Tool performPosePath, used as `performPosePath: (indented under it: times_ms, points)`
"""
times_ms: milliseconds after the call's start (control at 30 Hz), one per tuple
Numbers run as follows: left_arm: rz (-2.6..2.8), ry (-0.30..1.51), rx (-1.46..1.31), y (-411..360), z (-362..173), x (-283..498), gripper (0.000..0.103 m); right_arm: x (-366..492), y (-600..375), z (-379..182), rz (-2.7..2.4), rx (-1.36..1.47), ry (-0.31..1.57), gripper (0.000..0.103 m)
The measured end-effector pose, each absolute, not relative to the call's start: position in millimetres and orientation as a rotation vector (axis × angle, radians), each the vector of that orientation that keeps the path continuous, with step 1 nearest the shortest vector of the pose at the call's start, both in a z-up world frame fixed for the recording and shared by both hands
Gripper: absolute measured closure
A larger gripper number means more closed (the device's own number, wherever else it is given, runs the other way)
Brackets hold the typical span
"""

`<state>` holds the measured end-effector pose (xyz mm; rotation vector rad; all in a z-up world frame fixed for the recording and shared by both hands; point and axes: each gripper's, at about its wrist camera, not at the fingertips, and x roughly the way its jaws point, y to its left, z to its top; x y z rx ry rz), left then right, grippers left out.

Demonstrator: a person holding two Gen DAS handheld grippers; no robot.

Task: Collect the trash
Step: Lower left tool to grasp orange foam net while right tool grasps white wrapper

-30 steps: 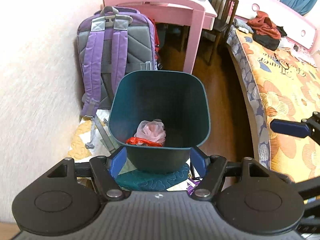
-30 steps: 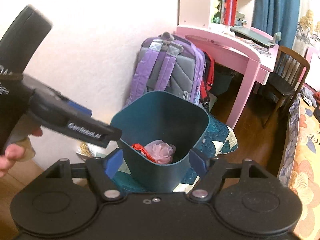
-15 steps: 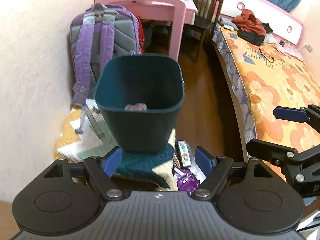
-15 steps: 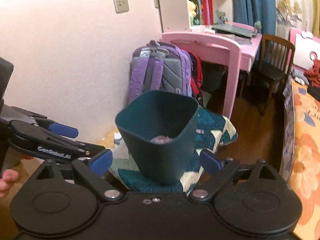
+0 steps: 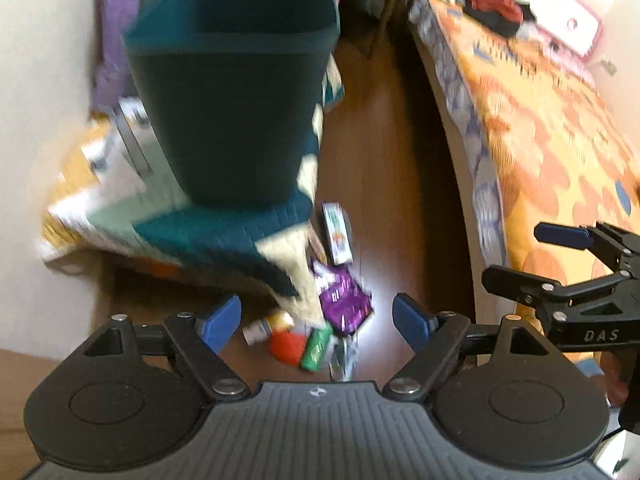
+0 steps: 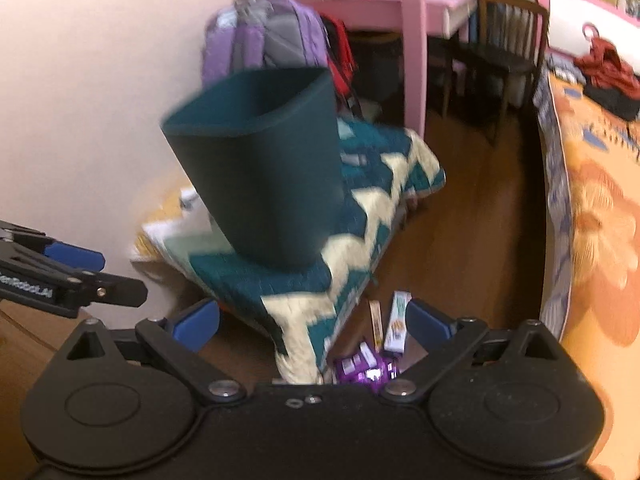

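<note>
Two claws hang with jaws apart and empty, having just been opening: the left claw (image 5: 316,320) over the floor litter, the right claw (image 6: 312,320) close beside it. Below lie a purple wrapper (image 5: 344,300), a small white box (image 5: 337,236), a red cap (image 5: 288,346) and a green packet (image 5: 316,348), just off the quilt (image 5: 224,232) that carries the dark bin (image 5: 232,92). I judge these light; the wrapper looks thin, crinkly and slippery, best pinched at an edge, the stiffer box across its narrow sides.

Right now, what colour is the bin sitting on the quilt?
Dark teal. The bin shows best in the right wrist view.
</note>
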<state>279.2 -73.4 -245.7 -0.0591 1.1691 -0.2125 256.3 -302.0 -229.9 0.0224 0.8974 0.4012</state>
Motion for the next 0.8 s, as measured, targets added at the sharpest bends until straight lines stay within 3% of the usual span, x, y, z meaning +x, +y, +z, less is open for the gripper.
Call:
performPosePath:
  times_ms: [533, 800]
  points:
    - [-0.119, 1.421, -0.042, -90, -542, 298, 0.018, 235, -287, -502, 0.387, -0.020, 1.168, 0.004]
    - [-0.001, 1.482, -0.050, -96, -679, 311, 0.018, 233, -272, -650, 0.327, -0.022, 1.290, 0.012]
